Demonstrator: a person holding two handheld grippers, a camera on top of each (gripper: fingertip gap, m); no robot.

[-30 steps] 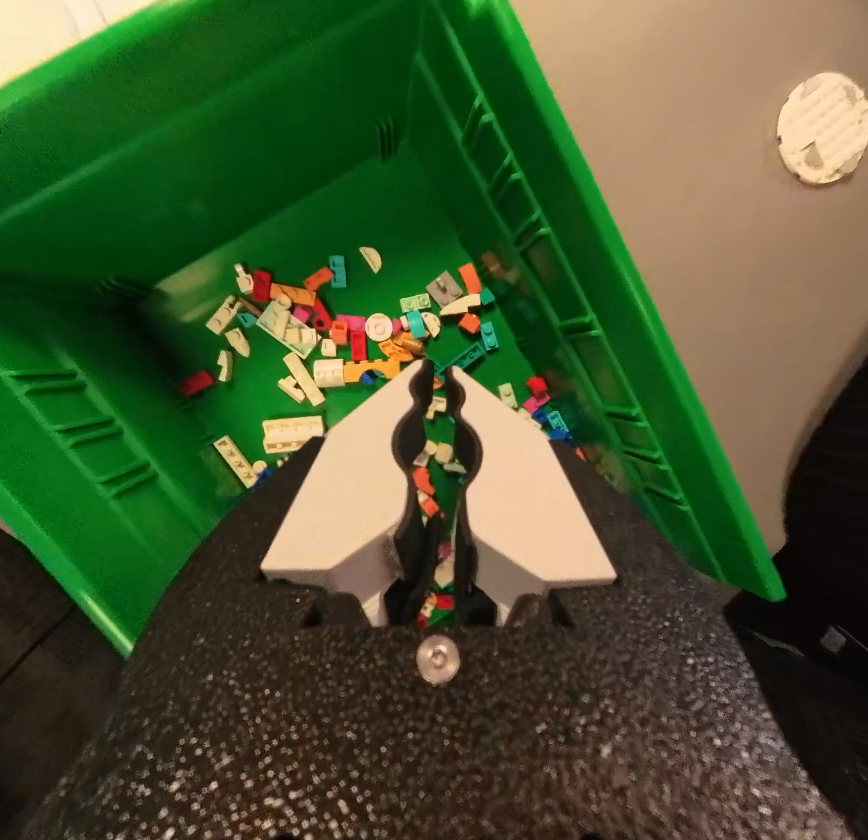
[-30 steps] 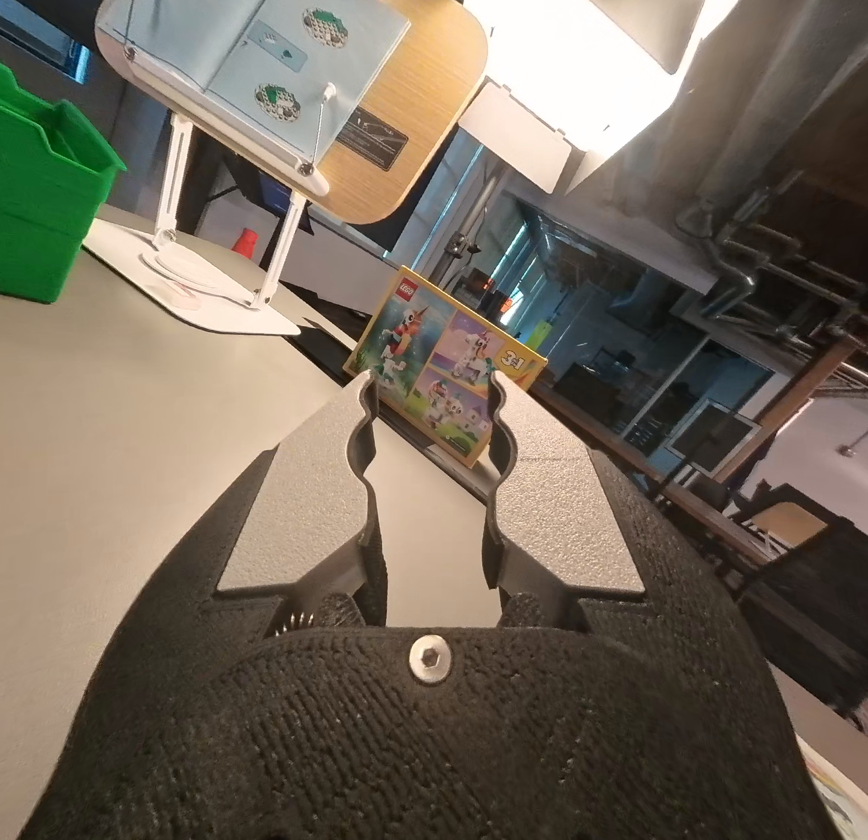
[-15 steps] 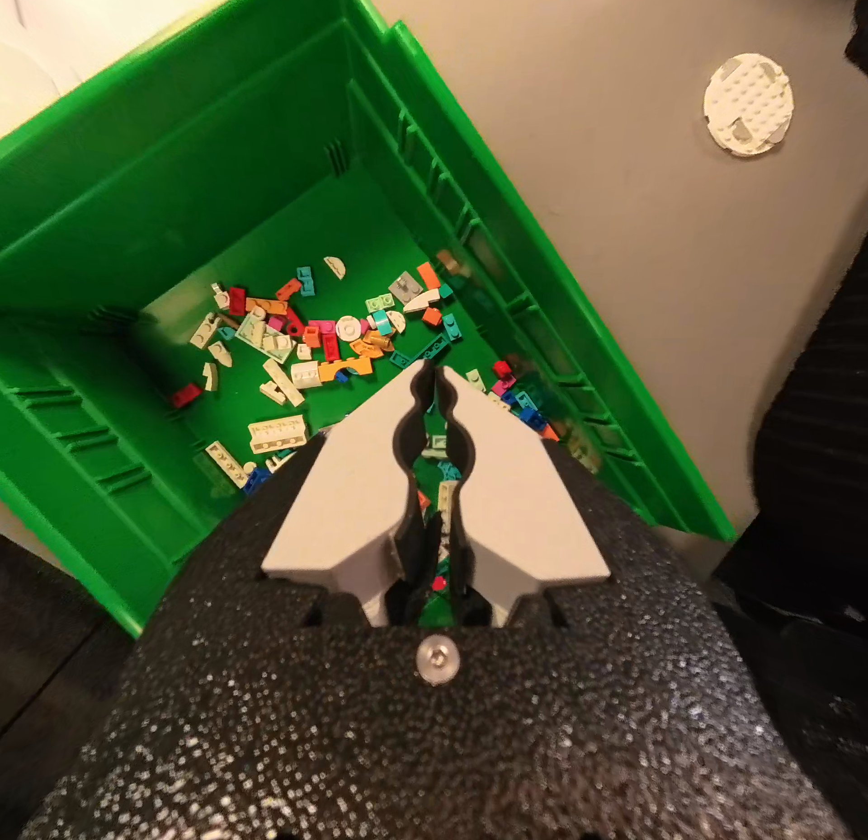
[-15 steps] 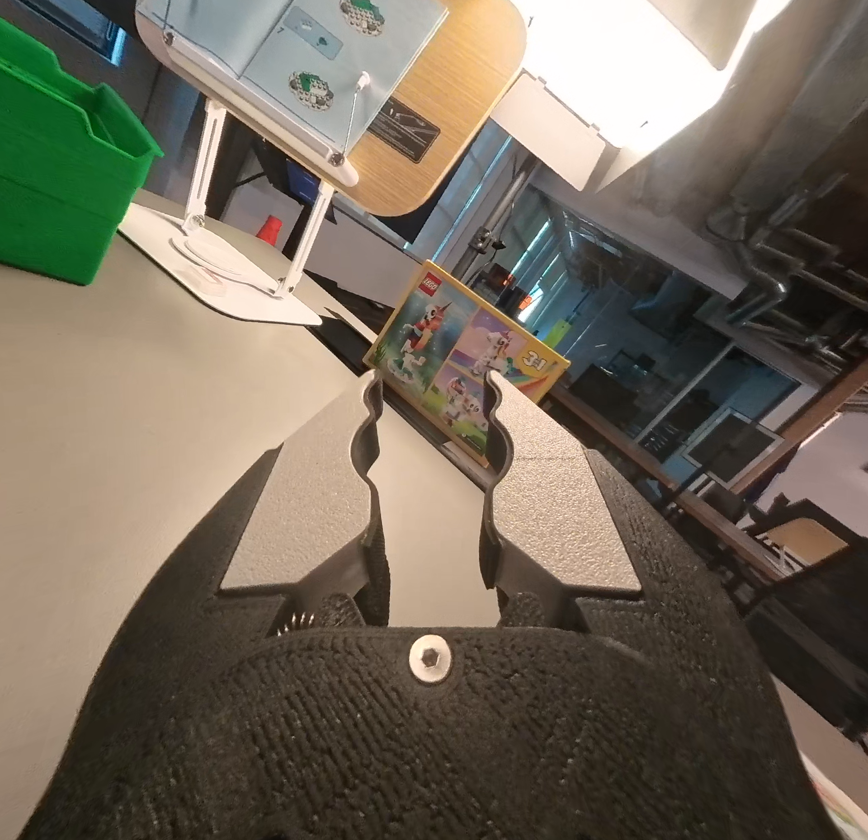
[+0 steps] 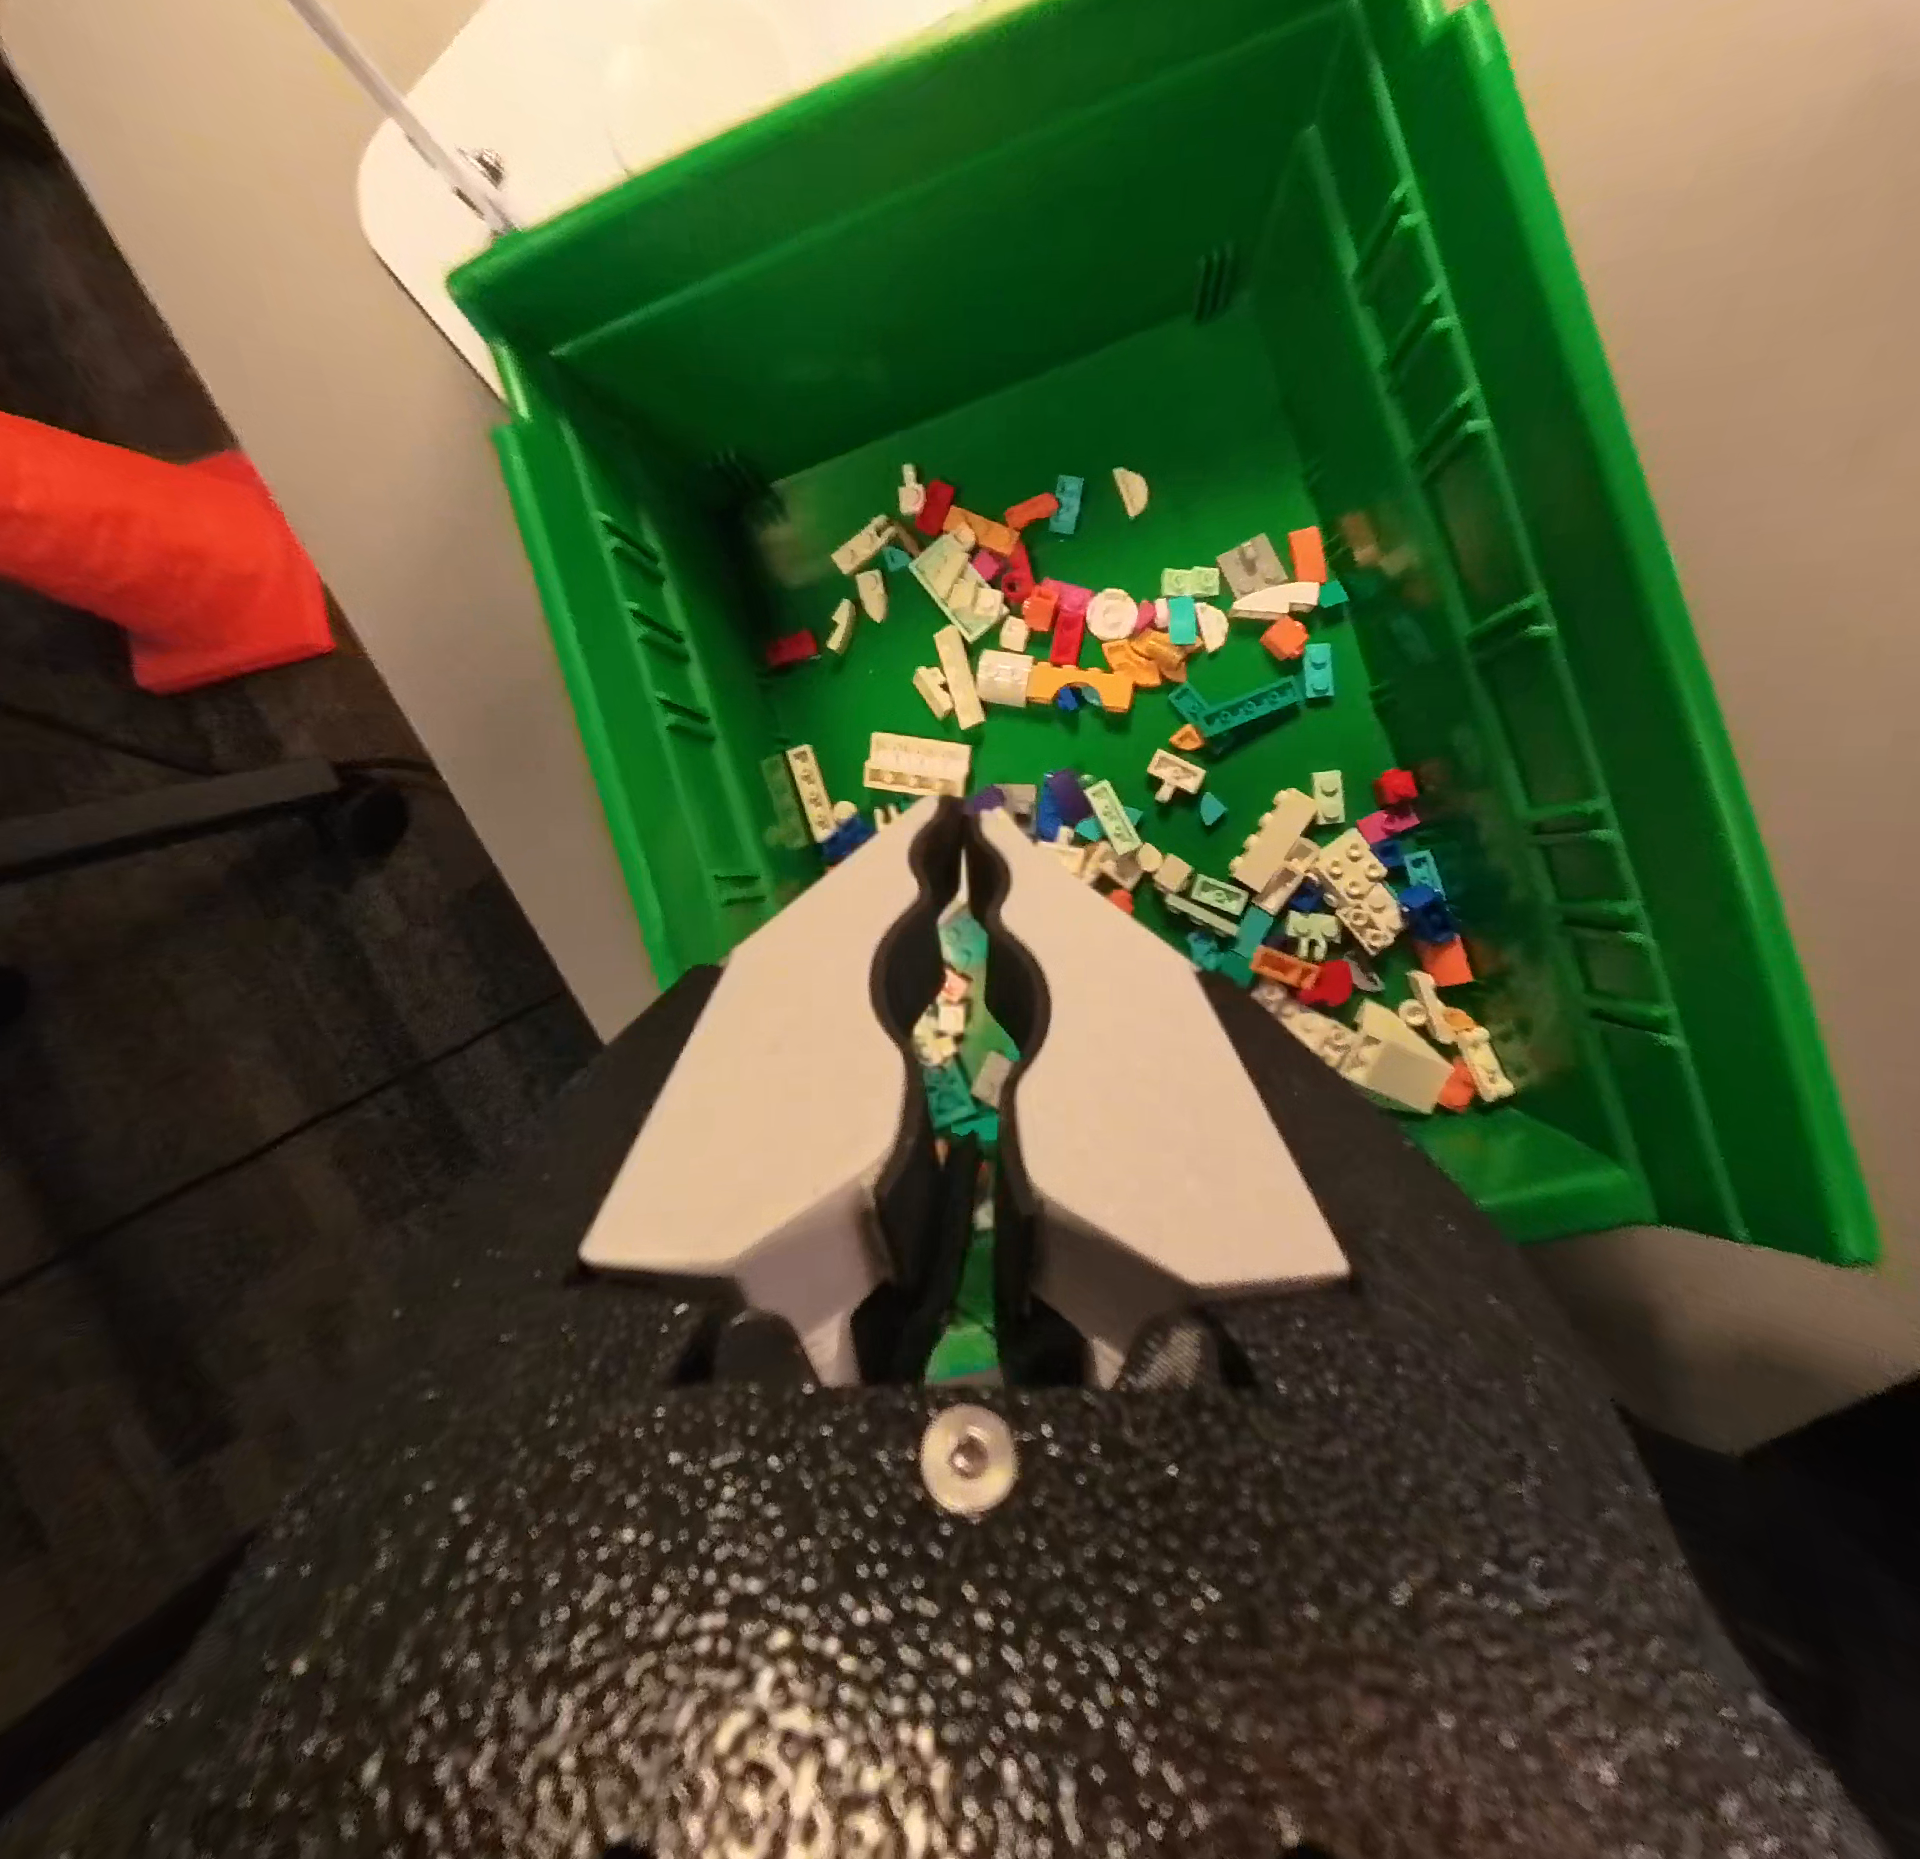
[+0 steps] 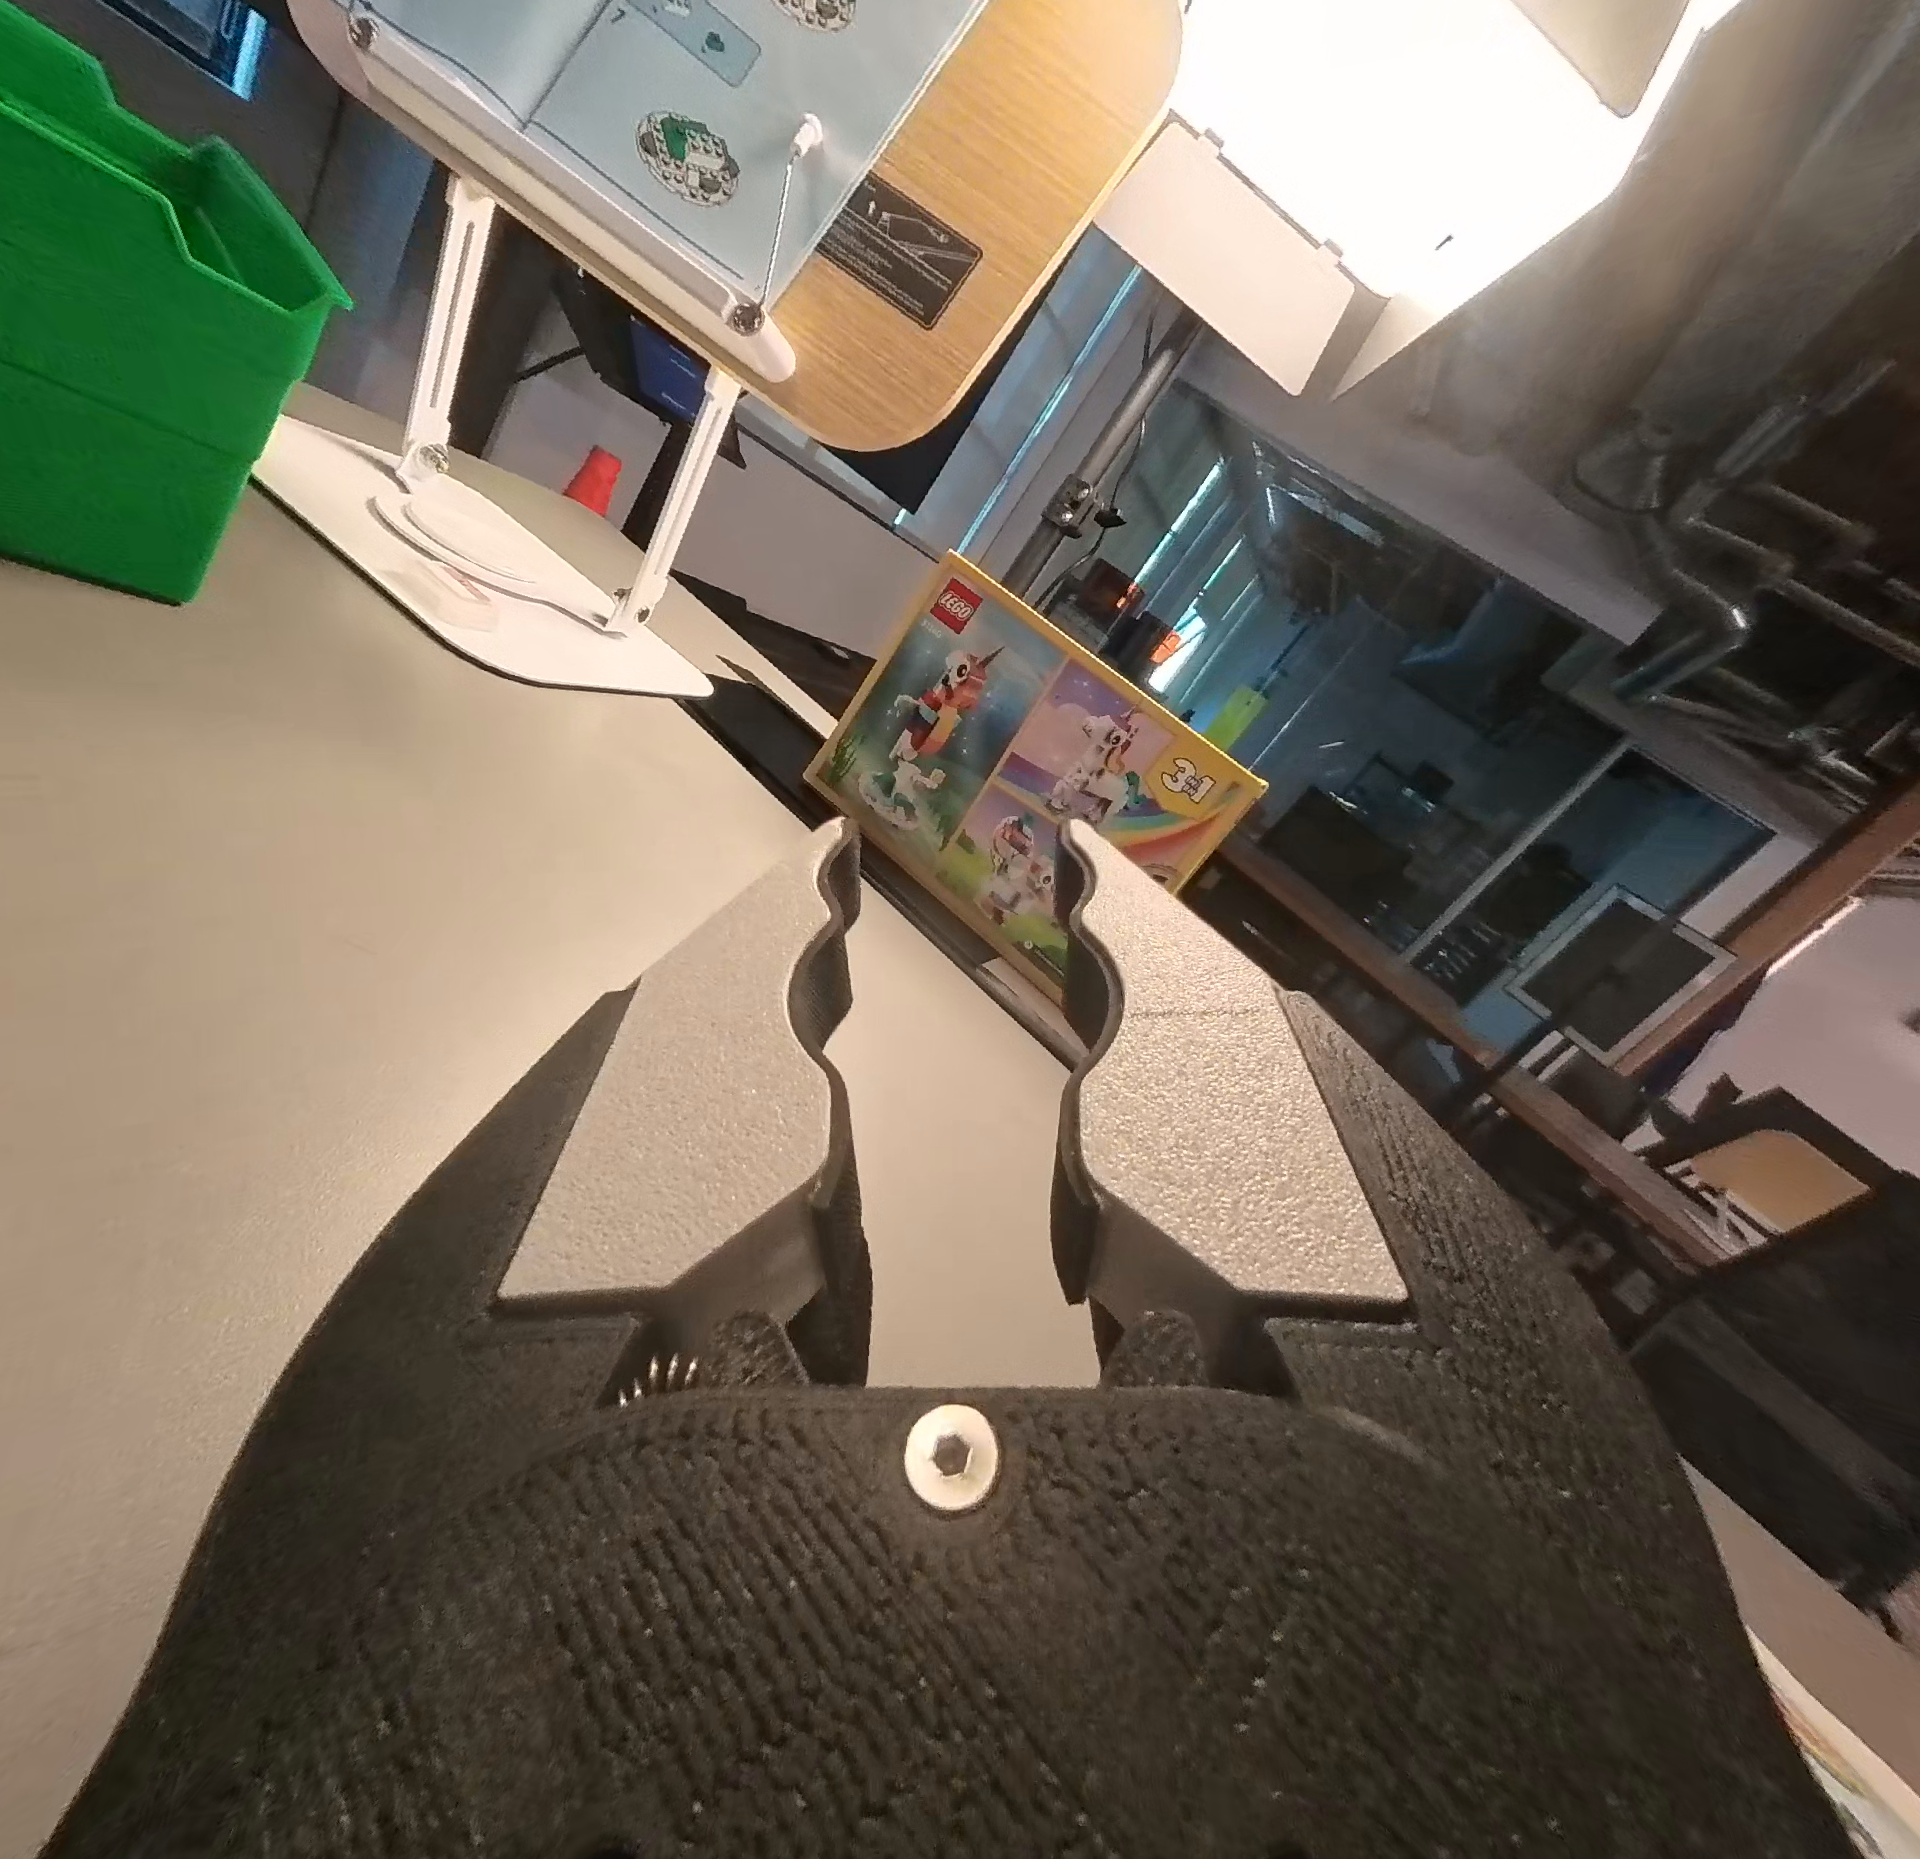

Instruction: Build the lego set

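Observation:
A green bin [image 5: 935, 282] on the table holds several loose bricks [image 5: 1132, 666] in white, orange, teal, red and blue. My left gripper [image 5: 964, 817] hovers high above the bin's near left part; its tips nearly touch and nothing shows between them. My right gripper [image 6: 956, 843] is open and empty, low over the grey table [image 6: 260, 874], pointing at the set's box [image 6: 1029, 812] standing at the table's far edge. The green bin also shows in the right wrist view [image 6: 125, 355] at the far left.
A white stand [image 6: 499, 583] holds the open instruction booklet [image 6: 665, 84] behind the bin; its base also shows in the left wrist view [image 5: 623, 53]. An orange-red object [image 5: 156, 573] lies on the dark floor left of the table. A round wooden panel [image 6: 997, 178] stands behind the booklet. The grippers' ends are close to 40 cm from one another.
My left gripper has pulled back and swung left, so the whole bin floor, the table's left edge and the floor show now. My right gripper has turned slightly; the bin and stand shifted right.

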